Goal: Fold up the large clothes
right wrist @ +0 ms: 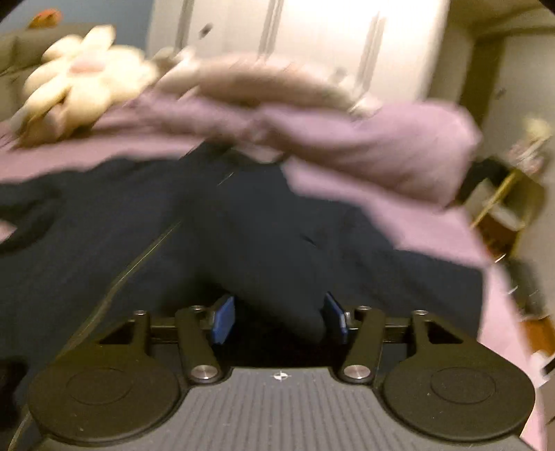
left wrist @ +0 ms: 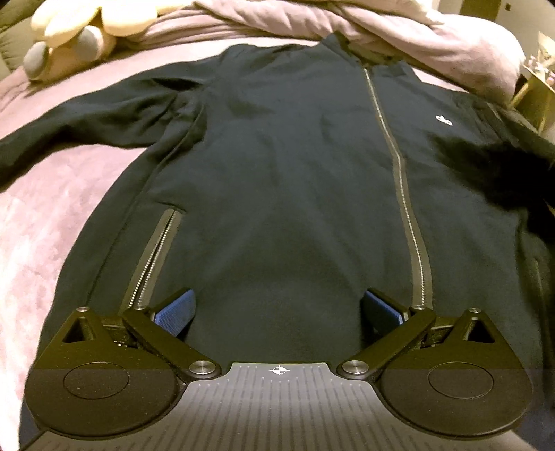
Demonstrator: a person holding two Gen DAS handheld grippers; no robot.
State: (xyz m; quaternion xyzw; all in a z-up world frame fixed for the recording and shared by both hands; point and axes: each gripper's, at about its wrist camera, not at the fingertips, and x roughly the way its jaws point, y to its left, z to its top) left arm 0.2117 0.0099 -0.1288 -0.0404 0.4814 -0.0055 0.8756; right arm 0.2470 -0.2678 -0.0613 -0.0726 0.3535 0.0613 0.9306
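So this looks like the very start of the fold: the dark jacket point(left wrist: 295, 173) is spread flat, front up and zipped, on the pink bedspread point(left wrist: 59, 194), collar pointing away toward the bunched-up pink blanket point(left wrist: 399, 31), and nothing is folded over yet as far as I can tell. Using the jacket's main zipper point(left wrist: 399, 163) as the landmark: the left gripper point(left wrist: 279, 310) hovers over the hem just to the left of that zipper, between it and the pocket zipper point(left wrist: 156, 256), tilted steeply down at the fabric. Its jaws are spread wide with nothing between the blue pads point(left wrist: 175, 310), so it isn't gripping anything. The right gripper point(right wrist: 279, 321) is on the other side of the zipper, over the right half of the body, angled down less steeply; that view is smeared with motion blur. Its jaws are roughly half open, and a hump of dark fabric sits between them, but I can't tell if the pads actually press on it. My guess for the next move: pinch a side edge or sleeve and bring it in toward the zipper, keeping the hem from dragging. A cream stuffed toy point(left wrist: 69, 24) sits well past the left sleeve point(left wrist: 86, 118).
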